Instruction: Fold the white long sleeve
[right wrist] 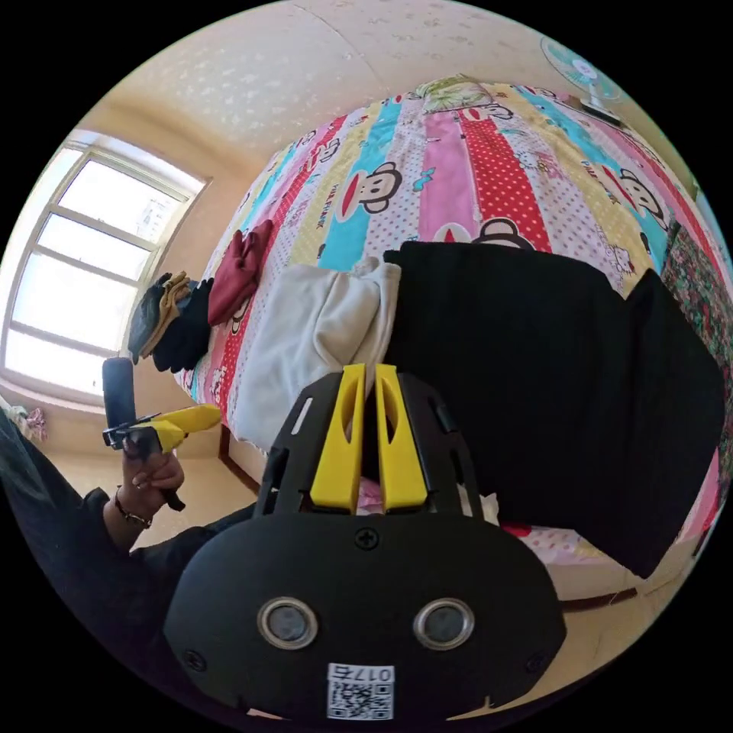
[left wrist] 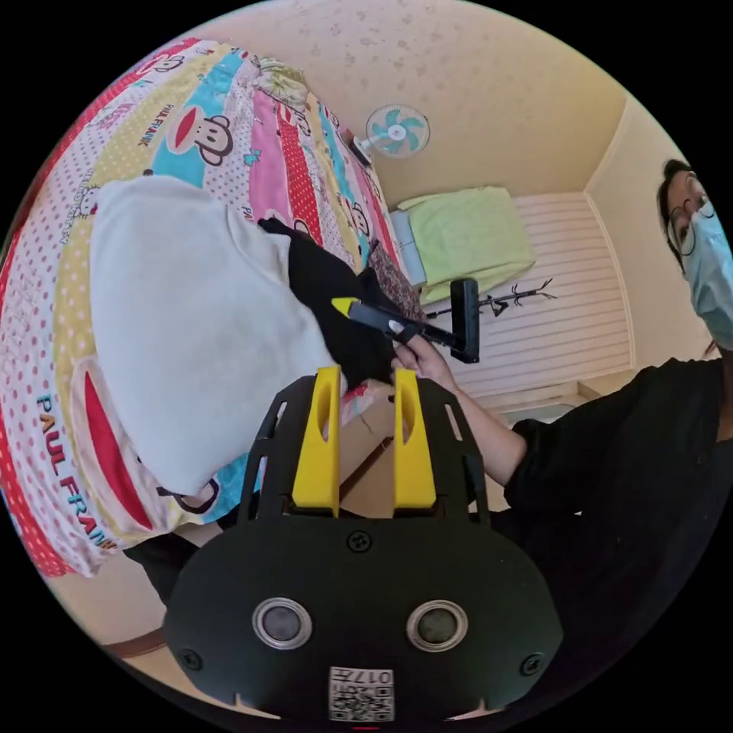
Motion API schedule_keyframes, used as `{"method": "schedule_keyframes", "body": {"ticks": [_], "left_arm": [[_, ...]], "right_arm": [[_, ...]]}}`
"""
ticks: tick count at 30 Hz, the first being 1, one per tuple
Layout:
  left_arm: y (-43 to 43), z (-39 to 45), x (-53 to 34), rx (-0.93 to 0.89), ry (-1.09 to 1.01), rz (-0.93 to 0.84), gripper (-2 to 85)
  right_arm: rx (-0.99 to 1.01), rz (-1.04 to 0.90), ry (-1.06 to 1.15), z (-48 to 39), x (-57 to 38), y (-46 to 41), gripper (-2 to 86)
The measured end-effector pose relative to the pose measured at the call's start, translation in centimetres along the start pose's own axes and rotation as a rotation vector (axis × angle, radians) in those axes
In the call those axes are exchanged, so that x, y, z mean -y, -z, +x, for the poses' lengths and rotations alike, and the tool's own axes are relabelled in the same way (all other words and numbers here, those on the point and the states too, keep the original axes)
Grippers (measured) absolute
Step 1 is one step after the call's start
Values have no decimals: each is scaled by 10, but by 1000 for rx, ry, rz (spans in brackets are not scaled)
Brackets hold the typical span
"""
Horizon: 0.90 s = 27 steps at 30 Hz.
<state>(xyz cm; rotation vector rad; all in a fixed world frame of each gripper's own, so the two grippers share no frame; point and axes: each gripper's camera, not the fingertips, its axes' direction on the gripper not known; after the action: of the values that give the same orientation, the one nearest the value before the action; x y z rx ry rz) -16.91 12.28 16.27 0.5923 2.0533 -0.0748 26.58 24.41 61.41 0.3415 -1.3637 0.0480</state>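
Left gripper view: white long sleeve [left wrist: 198, 321] lies folded near the bed [left wrist: 114, 137] edge, beside a black garment [left wrist: 336, 305]; left claw [left wrist: 366, 382] open, empty, off the edge. Right gripper view: right claw [right wrist: 366, 374] nearly closed, holding nothing, at the edge by the white long sleeve [right wrist: 313, 343]; folding looks done, free bed room beyond.

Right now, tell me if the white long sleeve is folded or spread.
Folded: the white long sleeve lies as a compact bundle on the bed, no sleeves spread out.
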Motion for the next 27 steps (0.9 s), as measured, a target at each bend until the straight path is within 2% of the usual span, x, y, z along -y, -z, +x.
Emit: {"method": "schedule_keyframes", "body": {"ticks": [3,5,7,8,9,11,16,18,20,22,24,25,27], "left_arm": [[41,-34,-22,150,166,171,164],[54,-56,-31,261,241,179,188],[50,-80,-37,328,264,103,206],[39,-98,-40,308,291,24,217],[22,-116,-43,213,325,-47,223],[-4,-138,-50,49,386,-92,223],[-11,-148,-61,39,502,-20,179],[-8,-139,-62,-59,513,-21,130],[-1,-125,-60,-107,520,0,112],[5,-105,-55,-116,502,-20,104],[15,-73,-45,-143,440,-53,96],[19,-66,-43,-150,425,-61,94],[43,-36,-37,-172,375,-69,89]], "right_arm": [[106,-9,-130,39,-22,35,74],[246,-52,-255,58,-37,44,109],[388,-83,-323,62,-47,44,136],[470,-101,-365,62,-53,41,152],[510,-110,-388,62,-55,39,160],[683,-145,-501,61,-66,24,190],[1012,-112,-809,60,-79,-21,242],[1032,-74,-863,55,-73,-29,252],[924,-40,-880,48,-61,-29,258],[915,-4,-895,46,-55,-25,247],[990,53,-884,41,-49,-15,217],[1047,106,-844,32,-43,0,174],[984,112,-761,5,-29,38,136]]}}
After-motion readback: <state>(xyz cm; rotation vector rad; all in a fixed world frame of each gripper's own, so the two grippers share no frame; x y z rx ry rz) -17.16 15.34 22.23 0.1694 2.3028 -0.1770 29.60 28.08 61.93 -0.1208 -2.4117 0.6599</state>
